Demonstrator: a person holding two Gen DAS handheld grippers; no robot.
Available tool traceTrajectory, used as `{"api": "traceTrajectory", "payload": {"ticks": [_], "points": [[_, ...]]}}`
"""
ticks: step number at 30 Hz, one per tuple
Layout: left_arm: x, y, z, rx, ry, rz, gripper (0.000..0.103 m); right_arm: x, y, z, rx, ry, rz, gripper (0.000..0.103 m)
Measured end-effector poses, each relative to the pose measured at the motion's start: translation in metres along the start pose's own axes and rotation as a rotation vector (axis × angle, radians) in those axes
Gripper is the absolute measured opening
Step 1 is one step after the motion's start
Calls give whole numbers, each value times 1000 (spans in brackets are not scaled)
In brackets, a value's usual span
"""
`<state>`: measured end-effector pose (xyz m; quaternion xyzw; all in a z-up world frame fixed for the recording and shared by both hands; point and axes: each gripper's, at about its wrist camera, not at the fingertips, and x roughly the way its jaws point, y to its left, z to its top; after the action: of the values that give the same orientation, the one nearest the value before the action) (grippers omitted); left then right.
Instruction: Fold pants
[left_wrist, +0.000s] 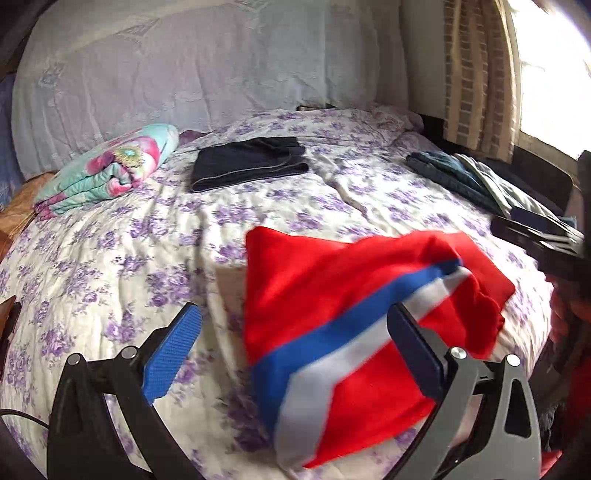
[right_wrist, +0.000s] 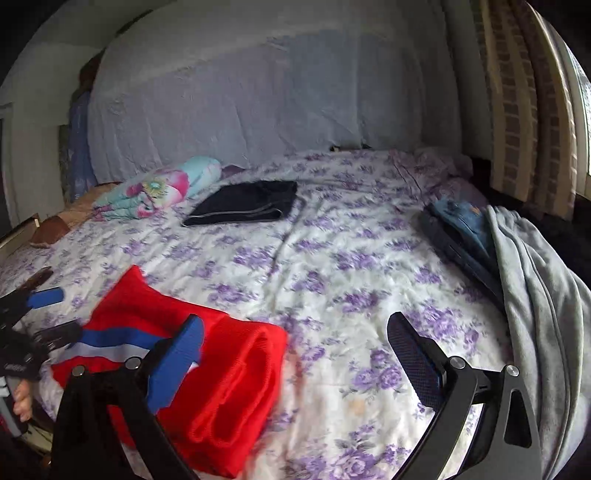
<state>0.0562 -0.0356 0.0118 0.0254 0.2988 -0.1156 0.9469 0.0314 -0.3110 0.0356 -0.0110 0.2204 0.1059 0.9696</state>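
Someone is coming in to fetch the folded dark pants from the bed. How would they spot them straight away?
Start at the bed with the purple-flowered sheet and look toward its far side, near the pale draped cloth. The folded dark pants lie flat there, just right of a rolled turquoise and pink blanket. They are the only near-black, neatly squared bundle, edged by a thin grey stripe.

L claw (left_wrist: 291, 325): lower frame, jaws wide apart, nothing gripped. R claw (right_wrist: 295, 343): lower frame, jaws spread, empty. Hand (right_wrist: 24, 400) w/ fingers visible at left edge.
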Motion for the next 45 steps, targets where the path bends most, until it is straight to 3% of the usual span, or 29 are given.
{"api": "traceTrajectory", "payload": {"ticks": [2, 5, 7, 9, 11, 13, 14, 16, 18, 20, 21, 23, 26, 30, 33, 35, 36, 37, 38, 41, 43, 45], "points": [[16, 11, 11, -40, 29, -24, 98, -3, 21, -4, -84, 13, 43, 100], [61, 12, 16, 5, 148, 8, 99, 36, 53, -43, -297, 217, -23, 99], [86, 20, 10, -17, 210, -37, 99, 35, 43, -59, -207, 170, 21, 100], [93, 40, 11, -144, 251, -138, 99, 36, 32, -56, -115, 239, 67, 99], [88, 52, 20, -191, 226, -112, 99, 29, 33, -41, -144, 216, 47, 99], [76, 54, 31, -181, 166, -36, 98, 11, 47, -22, -202, 94, 10, 99], [72, 53, 38, -173, 147, -41, 98, 3, 57, -13, -233, 42, 32, 99], [77, 48, 48, -151, 163, -86, 98, 1, 81, -3, -287, 18, 114, 99], [92, 33, 49, -68, 208, -73, 98, 12, 105, -6, -327, 44, 177, 99], [114, 25, 40, 18, 240, 2, 99, 38, 130, -22, -386, 164, 225, 99], [124, 28, 35, 12, 265, -24, 99, 53, 137, -34, -401, 237, 224, 100], [130, 46, 32, -97, 284, -103, 99, 54, 131, -41, -354, 206, 246, 100], [107, 61, 33, -181, 229, -112, 99, 45, 119, -28, -317, 239, 299, 99], [54, 53, 23, -166, 134, -102, 98, 32, 94, 5, -261, 119, 203, 99], [31, 38, 7, -128, 130, -113, 98, 57, 76, 14, -188, 164, 133, 99], [38, 21, -8, -54, 178, -91, 98, 91, 73, 0, -198, 278, 86, 100], [46, 13, -17, -14, 201, -63, 99, 96, 72, -6, -208, 253, 86, 100], [48, 11, -24, -18, 169, -55, 99, 95, 73, -8, -215, 231, 84, 100], [47, 17, -27, -57, 148, -67, 99, 92, 73, -7, -216, 233, 80, 100], [48, 28, -23, -128, 195, -105, 99, 70, 70, -1, -231, 189, 73, 99], [47, 25, -23, -126, 194, -90, 99, 50, 61, 1, -222, 145, 63, 99], [42, 19, -25, -104, 173, -62, 98, 43, 45, 0, -185, 160, 74, 99]]}}
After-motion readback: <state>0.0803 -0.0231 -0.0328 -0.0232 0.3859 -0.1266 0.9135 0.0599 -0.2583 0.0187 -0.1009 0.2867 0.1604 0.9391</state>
